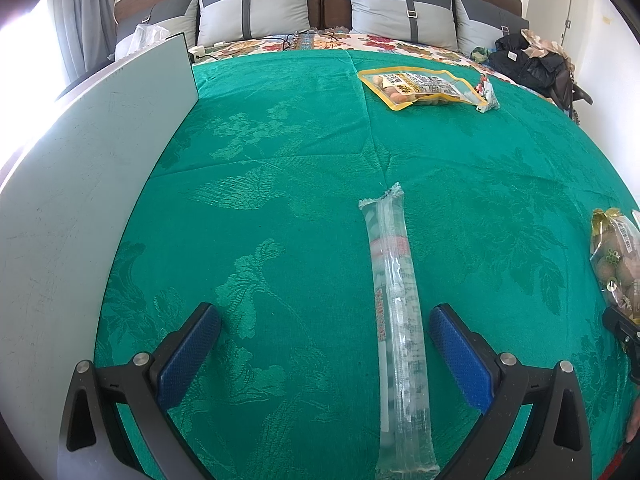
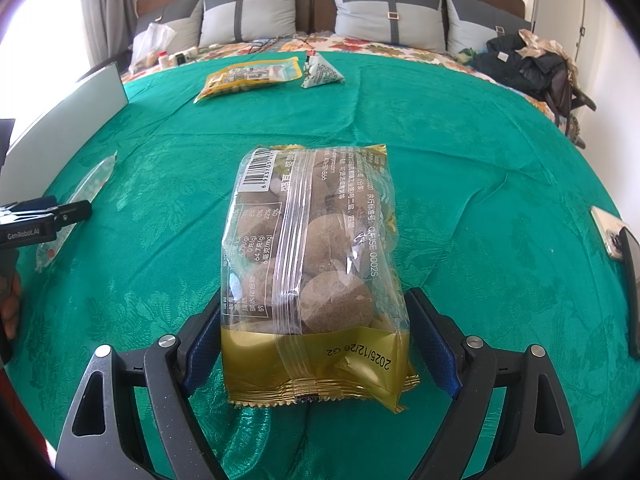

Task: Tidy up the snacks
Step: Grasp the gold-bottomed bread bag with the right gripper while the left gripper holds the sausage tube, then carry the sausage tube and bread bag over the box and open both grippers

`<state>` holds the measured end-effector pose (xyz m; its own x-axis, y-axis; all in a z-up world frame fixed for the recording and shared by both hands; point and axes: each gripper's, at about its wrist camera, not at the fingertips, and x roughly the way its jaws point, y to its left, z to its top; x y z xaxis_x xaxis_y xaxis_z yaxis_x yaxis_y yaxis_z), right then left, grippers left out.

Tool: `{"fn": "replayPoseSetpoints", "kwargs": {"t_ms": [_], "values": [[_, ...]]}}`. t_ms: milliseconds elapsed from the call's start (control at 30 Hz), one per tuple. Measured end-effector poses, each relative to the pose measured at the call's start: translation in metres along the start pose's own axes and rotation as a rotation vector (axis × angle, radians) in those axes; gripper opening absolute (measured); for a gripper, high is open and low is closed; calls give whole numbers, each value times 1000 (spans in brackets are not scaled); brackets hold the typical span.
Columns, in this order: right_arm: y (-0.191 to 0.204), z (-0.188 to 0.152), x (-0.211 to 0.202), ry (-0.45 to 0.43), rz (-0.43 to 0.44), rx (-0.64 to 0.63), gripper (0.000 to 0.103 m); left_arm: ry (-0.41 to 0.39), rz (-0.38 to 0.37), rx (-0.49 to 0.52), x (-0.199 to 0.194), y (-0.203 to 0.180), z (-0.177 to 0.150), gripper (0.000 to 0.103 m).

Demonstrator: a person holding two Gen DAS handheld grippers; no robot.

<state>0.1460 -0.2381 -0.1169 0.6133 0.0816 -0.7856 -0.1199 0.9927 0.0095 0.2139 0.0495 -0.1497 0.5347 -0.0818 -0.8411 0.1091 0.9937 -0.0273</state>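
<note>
A long clear tube-shaped snack pack lies on the green cloth, between my left gripper's open blue pads, nearer the right pad. It also shows in the right wrist view. A gold and clear bag of round brown snacks lies between the fingers of my right gripper, whose blue pads stand at its sides; it also shows in the left wrist view. A yellow pouch and a small triangular pack lie at the far side.
A white board stands along the left edge of the cloth. Grey pillows and a floral sheet are behind. A dark bag with clothes sits far right. A phone lies at the right edge.
</note>
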Motion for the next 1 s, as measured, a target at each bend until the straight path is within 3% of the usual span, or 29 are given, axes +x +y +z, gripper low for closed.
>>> {"fn": "replayPoseSetpoints", "kwargs": {"t_ms": [133, 233, 267, 300, 333, 367, 500, 600, 700, 900, 933, 1000], "values": [[0, 0, 0, 0, 0, 0, 88, 141, 0, 4, 2, -10, 8, 103], [0, 0, 0, 0, 1, 0, 88, 170, -8, 18, 5, -21, 12, 101], [0, 0, 0, 0, 2, 1, 88, 151, -9, 25, 3, -23, 13, 87], [0, -1, 0, 0, 3, 1, 88, 122, -17, 34, -2, -25, 14, 54], [-1, -1, 0, 0, 4, 2, 88, 109, -23, 45, -6, -28, 15, 33], [-1, -1, 0, -1, 7, 2, 88, 118, -37, 42, -7, -28, 16, 18], [-10, -3, -5, -15, 73, 36, 88, 109, -134, -64, -18, -13, 2, 18], [-26, 2, -11, 59, 140, 117, 86, 92, -183, -138, -33, 2, -18, 18], [-30, 15, -17, 153, 142, 150, 86, 77, -206, -158, -46, 6, -36, 18], [0, 56, 5, 279, 57, -1, 86, 37, -268, -190, -72, 9, -47, 18], [4, 60, 9, 279, 35, -35, 85, 26, -279, -193, -78, 11, -47, 18], [6, 63, 8, 267, -1, -62, 65, -5, -300, -206, -94, 18, -47, 18]]}}
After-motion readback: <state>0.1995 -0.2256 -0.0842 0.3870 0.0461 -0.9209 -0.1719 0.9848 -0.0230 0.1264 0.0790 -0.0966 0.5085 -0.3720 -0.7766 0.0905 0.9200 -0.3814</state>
